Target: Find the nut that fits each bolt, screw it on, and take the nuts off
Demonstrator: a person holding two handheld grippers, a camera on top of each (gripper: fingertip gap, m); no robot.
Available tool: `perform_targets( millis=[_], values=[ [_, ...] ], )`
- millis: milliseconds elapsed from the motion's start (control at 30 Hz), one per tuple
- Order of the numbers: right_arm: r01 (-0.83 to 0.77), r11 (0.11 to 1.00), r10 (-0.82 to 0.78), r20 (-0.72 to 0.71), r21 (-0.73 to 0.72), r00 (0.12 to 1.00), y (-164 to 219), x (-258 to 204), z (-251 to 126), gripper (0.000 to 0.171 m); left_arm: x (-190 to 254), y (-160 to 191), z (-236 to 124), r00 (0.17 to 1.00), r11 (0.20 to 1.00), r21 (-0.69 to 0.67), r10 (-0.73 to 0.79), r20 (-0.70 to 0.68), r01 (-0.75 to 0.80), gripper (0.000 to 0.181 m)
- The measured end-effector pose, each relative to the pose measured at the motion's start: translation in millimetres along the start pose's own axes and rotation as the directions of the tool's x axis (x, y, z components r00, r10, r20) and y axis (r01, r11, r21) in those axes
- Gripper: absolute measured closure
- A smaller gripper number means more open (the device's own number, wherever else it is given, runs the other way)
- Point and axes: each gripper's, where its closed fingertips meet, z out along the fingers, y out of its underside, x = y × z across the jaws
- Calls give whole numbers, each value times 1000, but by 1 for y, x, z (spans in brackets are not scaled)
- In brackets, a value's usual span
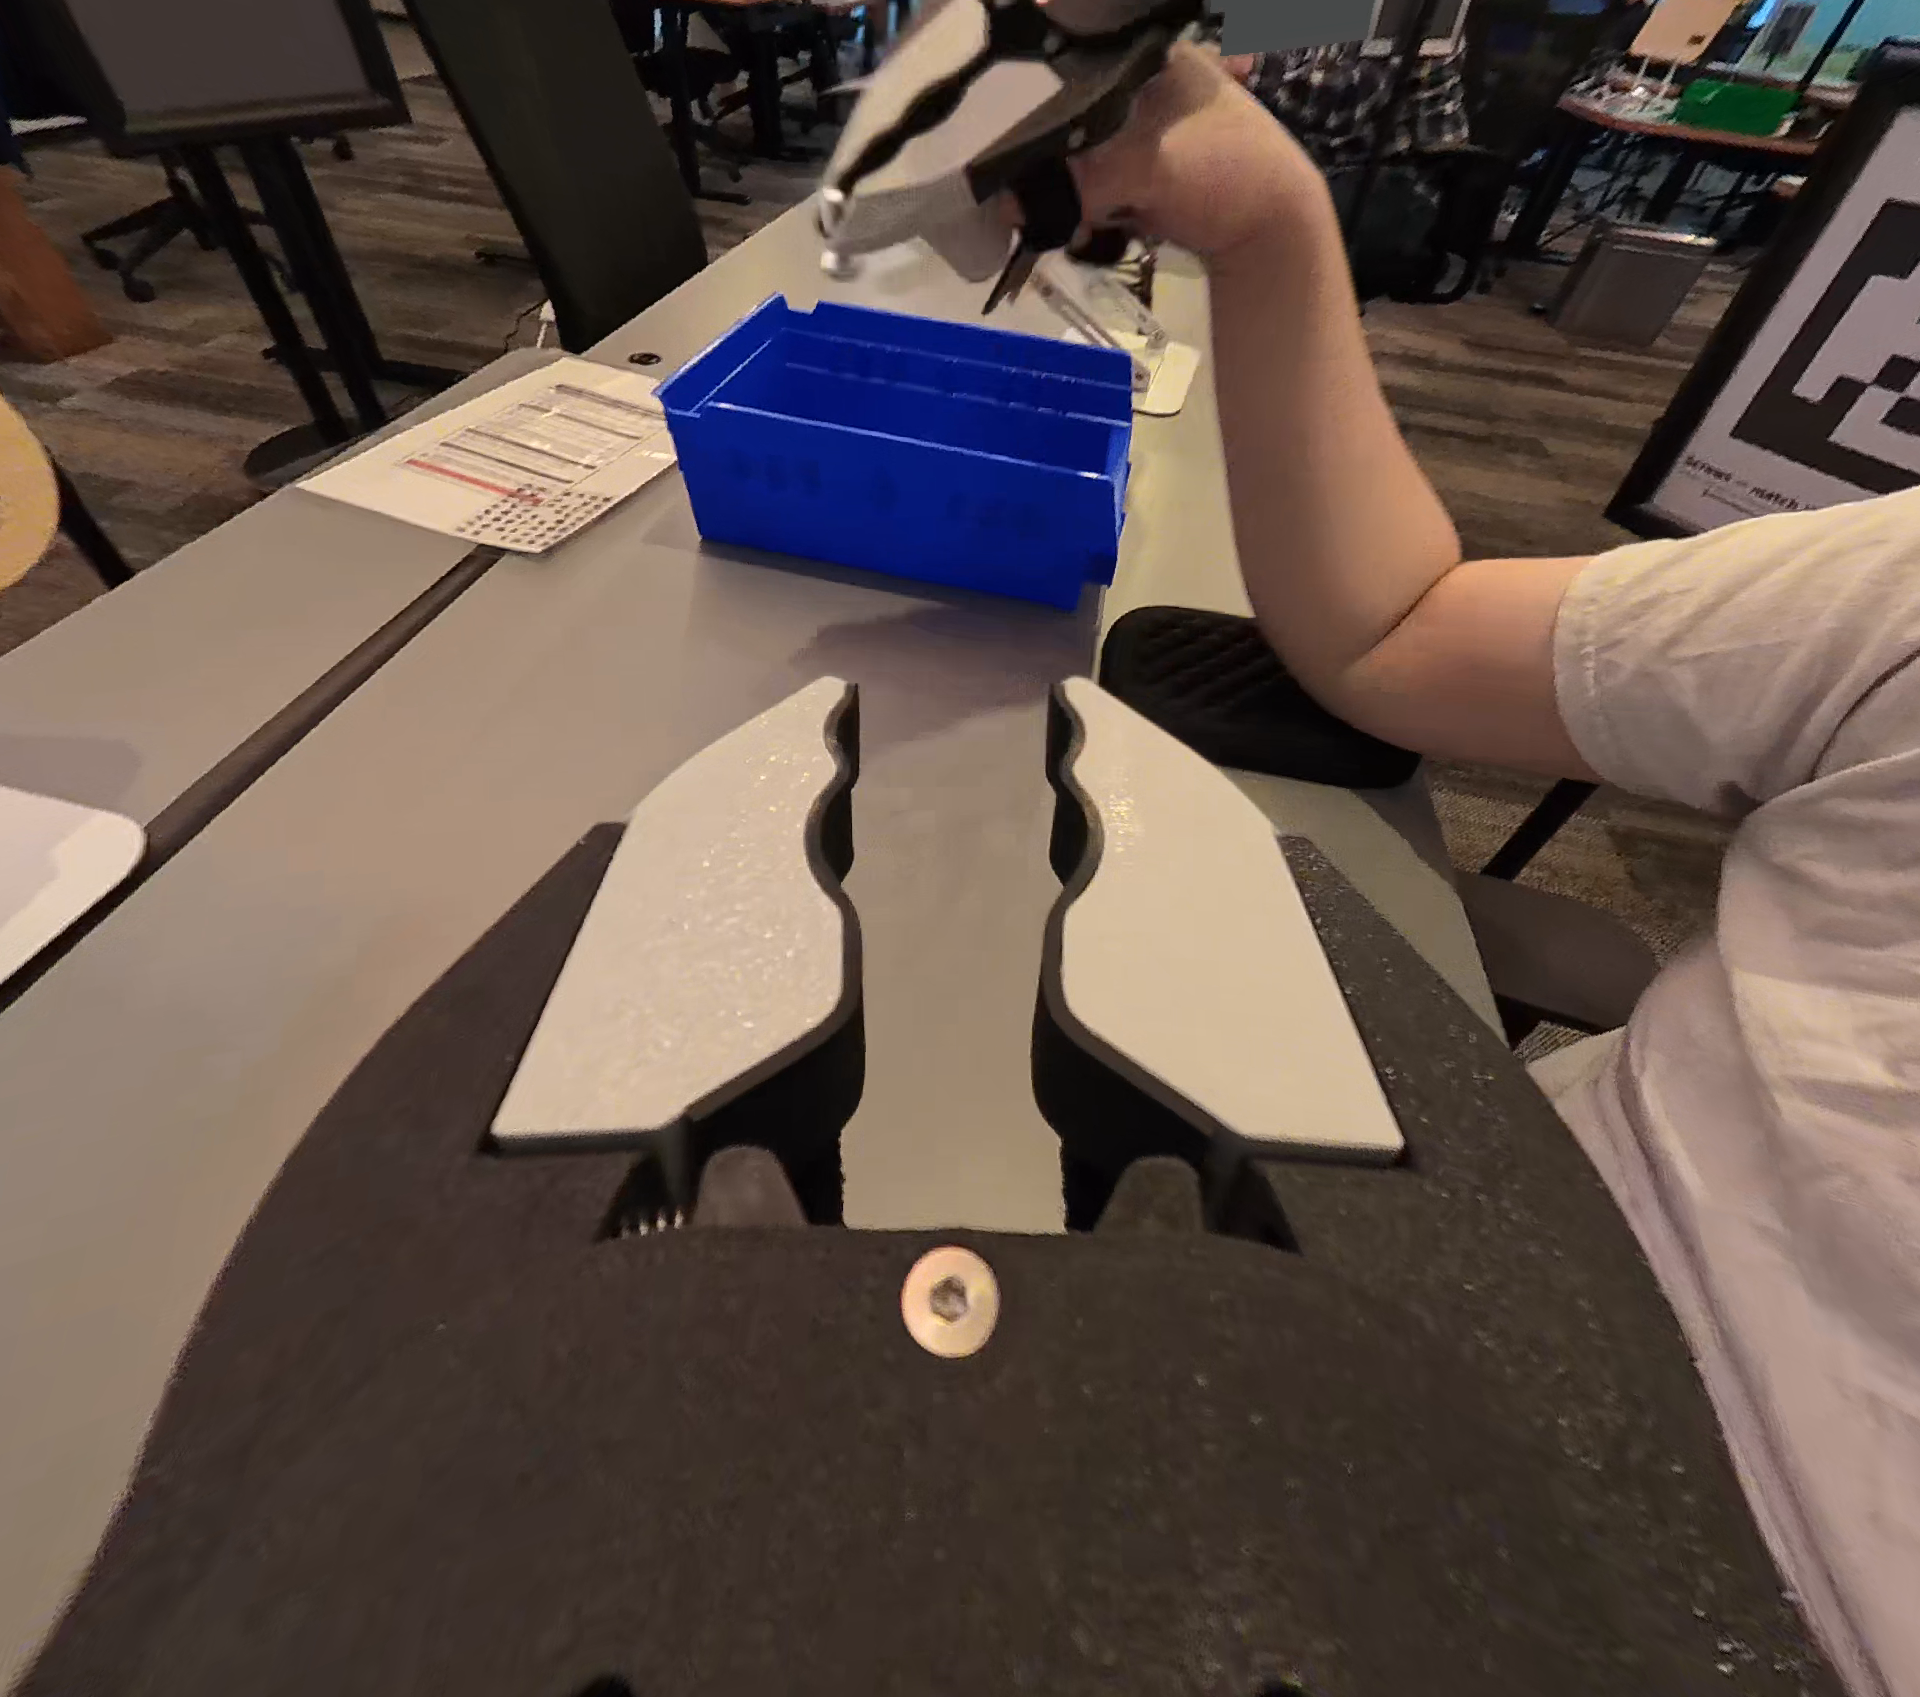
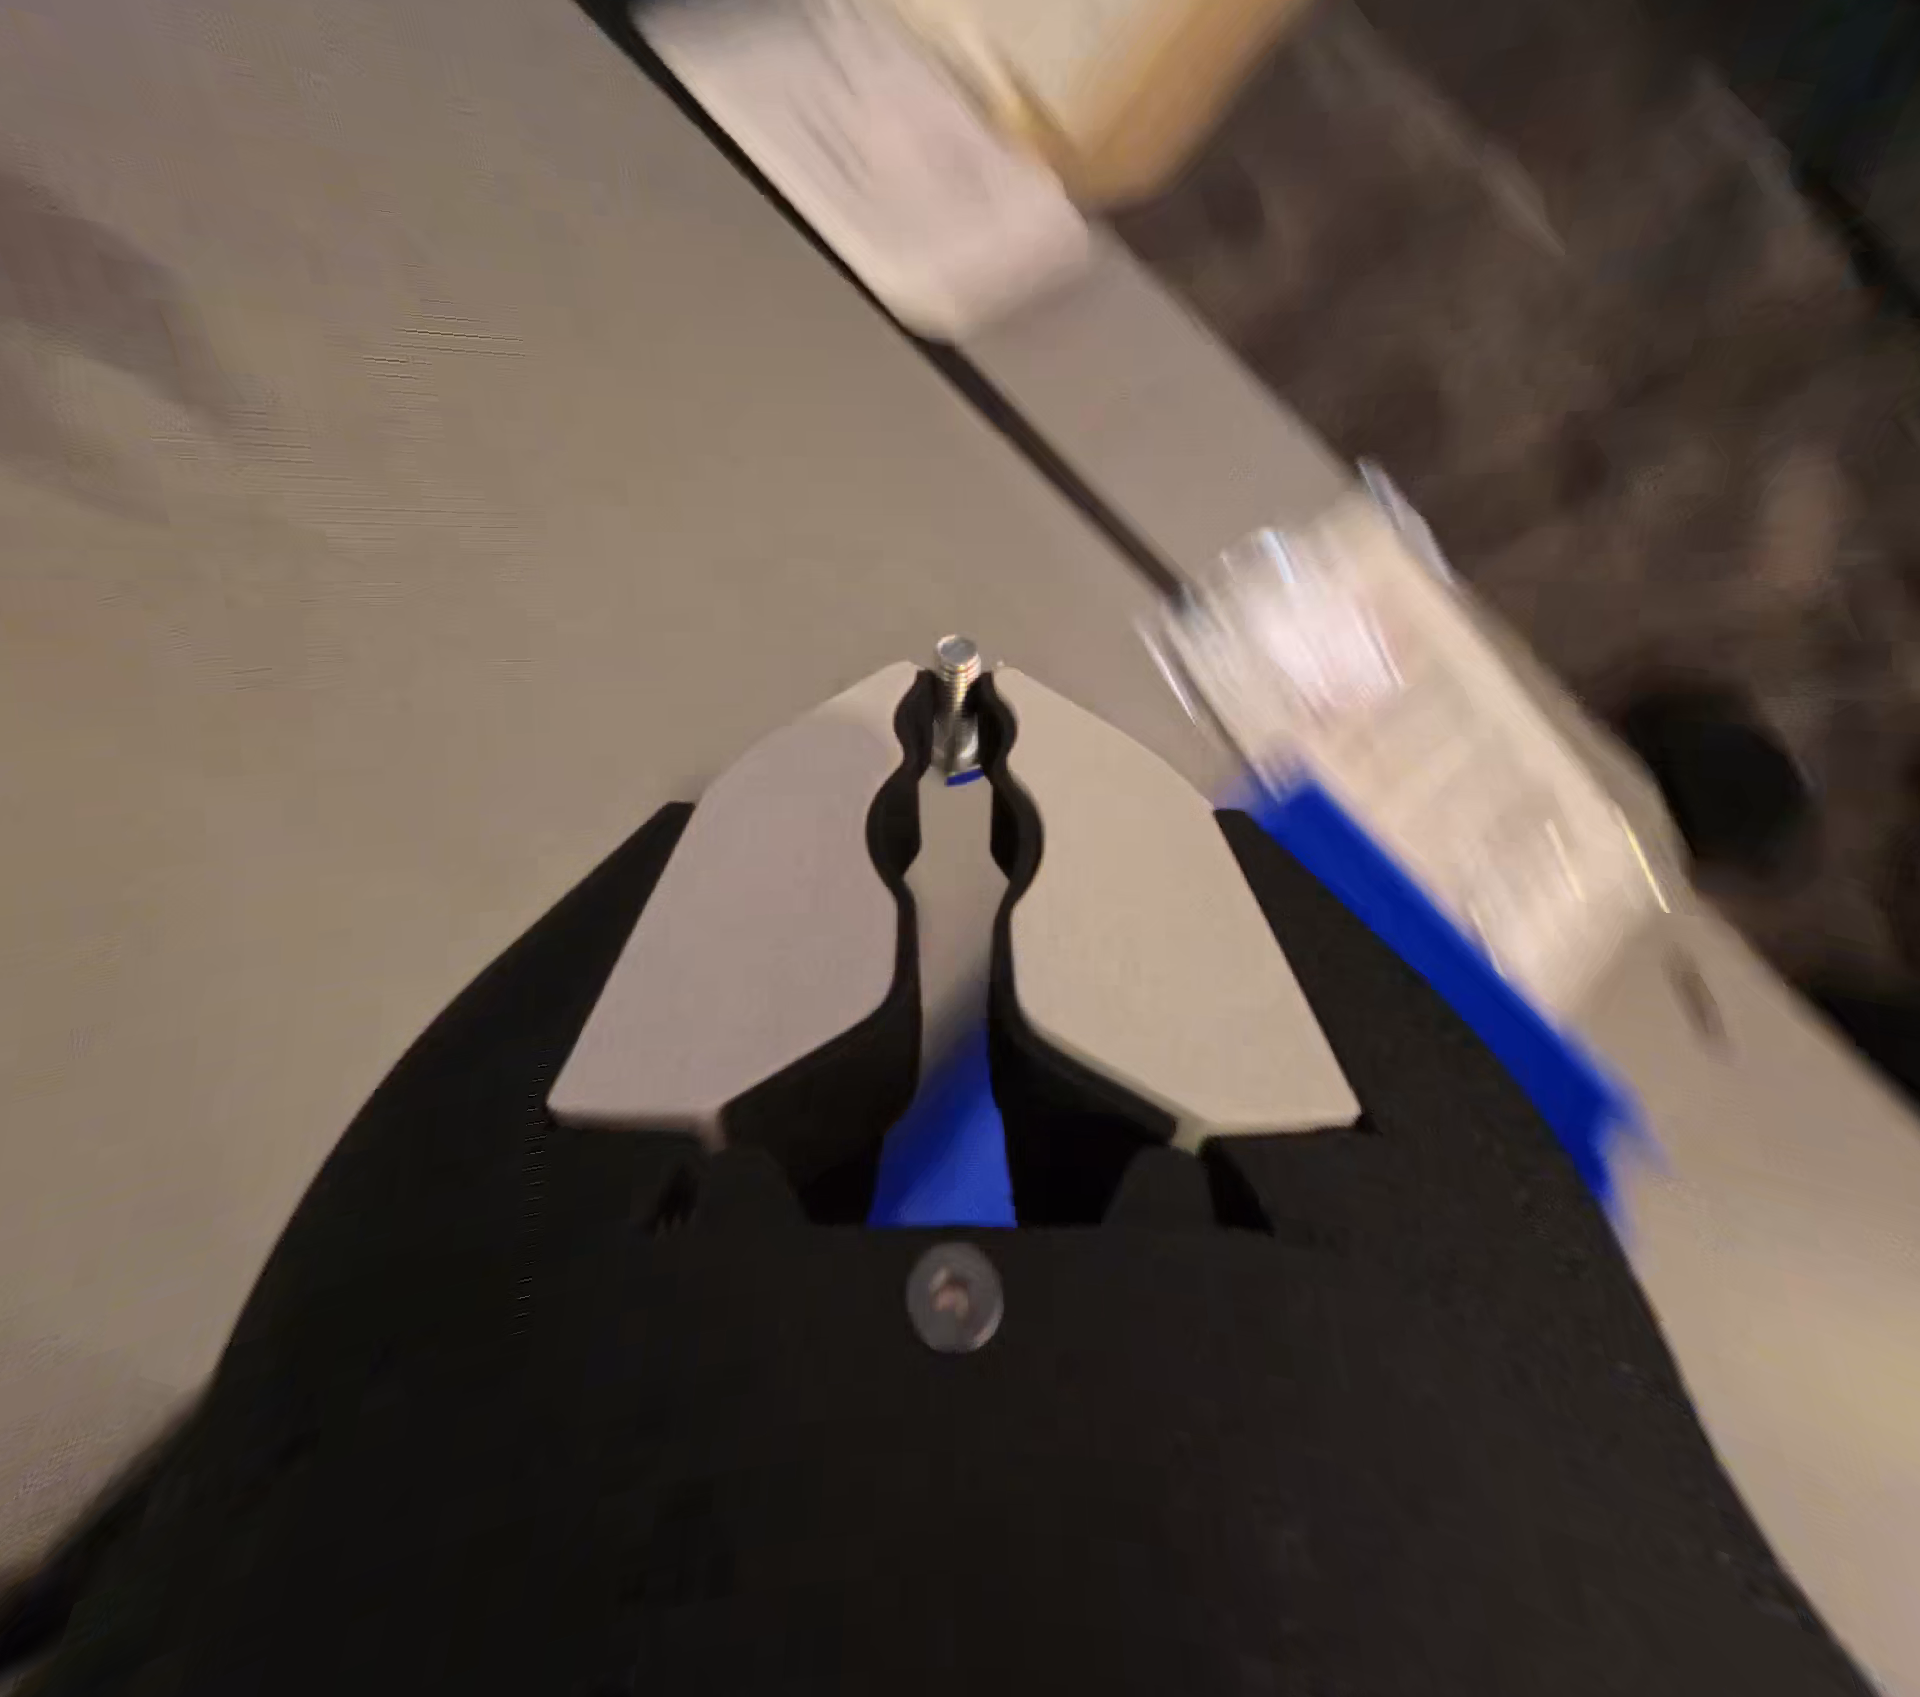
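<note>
In the left wrist view, the left hand-held gripper [image 1: 951, 702] fills the lower half of the frame, its two pale fingers [image 1: 717, 909] standing well apart with a wide strip of bare grey worktop [image 1: 312, 868] showing between them. It holds nothing and touches nothing.

Above it, in the upper middle of the frame, the right hand-held gripper [image 1: 842, 213] is raised over the worktop in a person's hand [image 1: 1195, 161], tilted down to the left. Its tips are nearly together on a small silver bolt [image 1: 840, 234], which hangs above the far left corner of a blue bin [image 1: 914, 494]. The bin stands on the worktop in the middle of the frame; what lies inside it cannot be seen.

The right wrist view is heavily blurred by motion, but the right hand-held gripper [image 2: 956, 691] is sharp: its fingers are closed to a thin gap, pinching the bolt [image 2: 956, 697] at the very tips, the threaded end pointing forward past them. No nut can be made out on it.

A printed sheet [image 1: 499, 452] lies on the worktop just left of the bin, at middle left of the frame. At the right edge stands a framed board [image 1: 1808, 359] with a black-and-white square pattern and a line of small print beneath.
</note>
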Motion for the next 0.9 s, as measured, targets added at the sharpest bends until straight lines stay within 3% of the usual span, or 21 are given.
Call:
perform_targets(
  millis=[33, 100, 167, 233, 333, 533, 667, 767, 900],
  values=[
    [-90, 979, 68, -123, -182, 990, 50, 37, -4, 164, -2, 1, -2, 1000, 1000, -11, 7, 15, -7, 148],
    [-337, 820, 214, -298, -463, 930, 148, 82, -14, 164, -4, 1, -4, 1000, 1000, -22, 17, 24, -17, 148],
    [-443, 653, 350, -274, -615, 896, 216, 83, -9, 163, -4, 1, -5, 1000, 1000, -29, 11, 21, -11, 149],
    [-457, 581, 474, -177, -673, 863, 250, 71, 8, 163, -7, 1, -7, 999, 999, -35, 10, 30, -9, 149],
    [-481, 504, 495, -217, -717, 841, 276, 74, 16, 163, -11, -1, -12, 999, 999, -36, 12, 49, -10, 149],
    [-552, 657, 456, -312, -513, 833, 232, 108, 12, 144, -30, -14, -42, 991, 1000, -21, -1, 133, 4, 145],
    [-503, 786, 351, -410, -360, 842, 183, 128, -8, 143, -65, -19, -93, 940, 997, -70, 7, 342, 18, 144],
    [-416, 878, 296, -417, -235, 859, 137, 128, -12, 144, -99, -12, -154, 826, 988, -145, 36, 562, 55, 144],
    [-311, 944, 243, -411, -108, 879, 88, 121, -8, 145, -135, 31, -266, 546, 912, -322, 140, 826, 253, 146]
  ],
)
